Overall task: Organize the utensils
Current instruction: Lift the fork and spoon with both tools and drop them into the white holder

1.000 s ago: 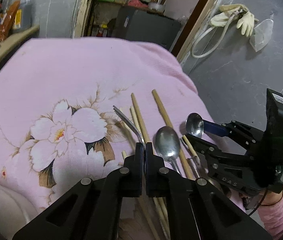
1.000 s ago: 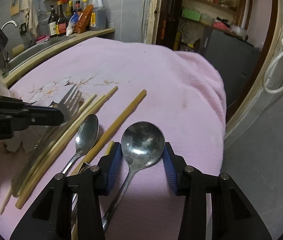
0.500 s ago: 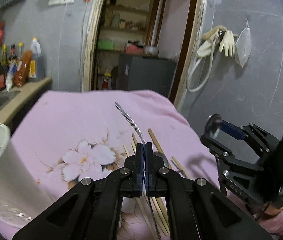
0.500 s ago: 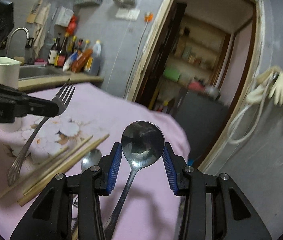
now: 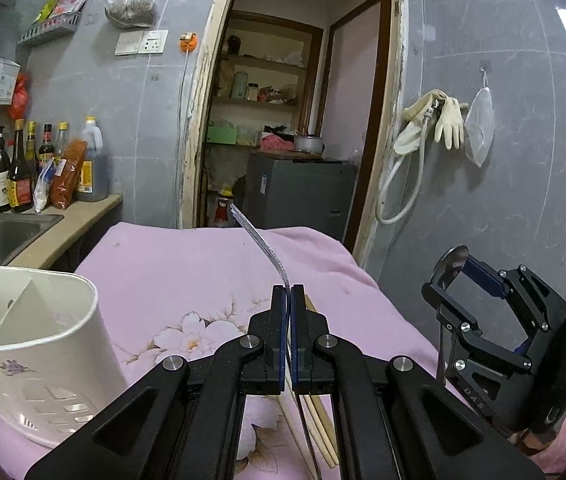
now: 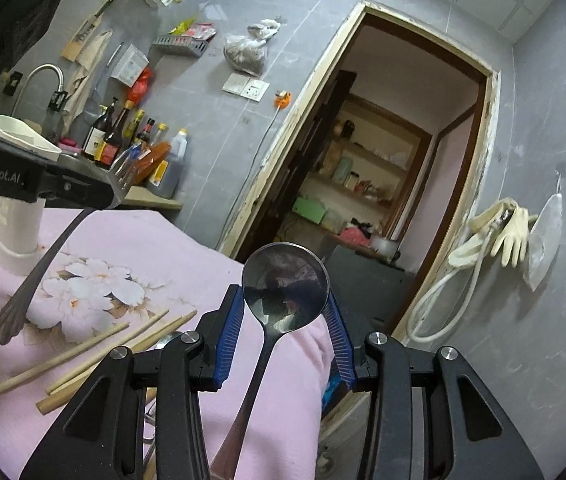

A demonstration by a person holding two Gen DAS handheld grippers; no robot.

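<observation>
While both tools are held above the pink cloth (image 5: 187,264), a utensil is gripped in each. The left gripper (image 5: 287,300) has its jaws pressed fully together on the fork (image 5: 261,242), which is seen edge-on there: its tined end curves up and away beyond the jaws, and its handle runs back below them. In the right view the same fork (image 6: 35,276) hangs with its handle slanting down toward the cloth without touching it. The right gripper (image 6: 286,312) has its jaws part-way open and closed on the spoon (image 6: 285,286), the bowl clamped between the blue pads (image 6: 230,332) and standing upright above them, the handle running down between the fingers. The chopsticks (image 6: 83,354) lie loose on the cloth below and left of the right jaws, with another spoon (image 6: 165,340) partly hidden beside them. The white holder (image 5: 31,344), divided into compartments, stands on the cloth at its left edge, left of the left jaws.
</observation>
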